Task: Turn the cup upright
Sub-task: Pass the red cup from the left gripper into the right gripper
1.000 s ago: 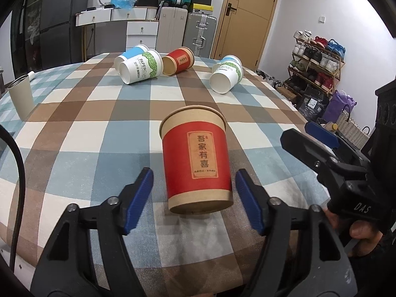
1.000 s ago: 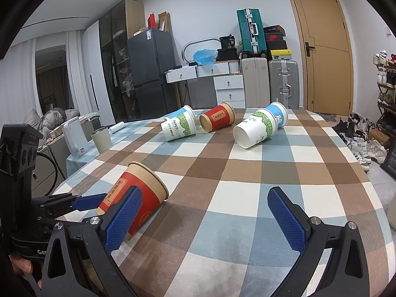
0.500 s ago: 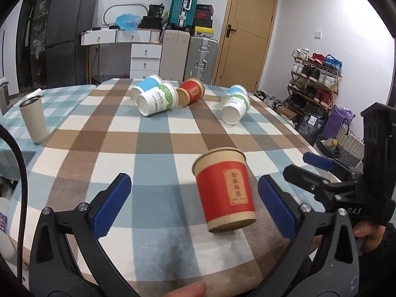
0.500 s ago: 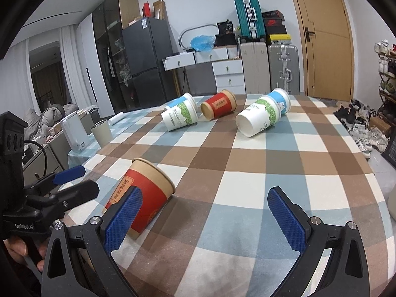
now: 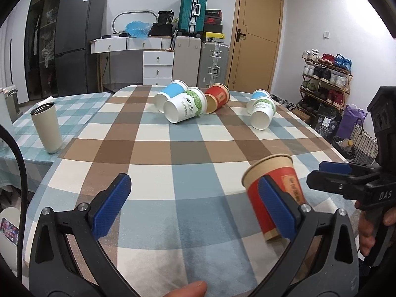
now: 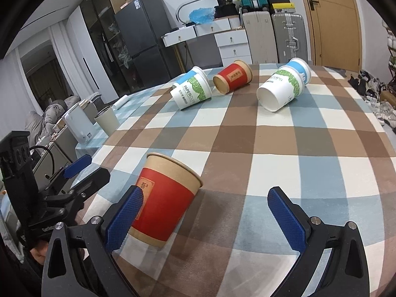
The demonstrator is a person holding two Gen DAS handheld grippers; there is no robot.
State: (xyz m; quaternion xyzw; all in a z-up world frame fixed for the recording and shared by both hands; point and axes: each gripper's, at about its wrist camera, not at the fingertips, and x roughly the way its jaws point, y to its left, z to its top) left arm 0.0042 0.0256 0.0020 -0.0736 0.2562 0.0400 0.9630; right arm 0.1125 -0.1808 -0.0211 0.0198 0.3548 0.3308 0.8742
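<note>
While the left gripper (image 5: 195,208) holds its blue-padded fingers (image 5: 111,208) spread wide over the checked tabletop (image 5: 188,148) and grips nothing, the red-and-kraft paper cup (image 5: 274,193) stands upright behind its right pad, mouth up, near the tabletop's front edge. Farther back five paper cups lie on their sides, among them a white-and-green paper cup (image 5: 186,109), and a beige tumbler (image 5: 47,126) stands at the left. In the right wrist view, the right gripper (image 6: 205,215) is likewise wide open and empty, the red cup (image 6: 164,203) standing just behind its left pad.
</note>
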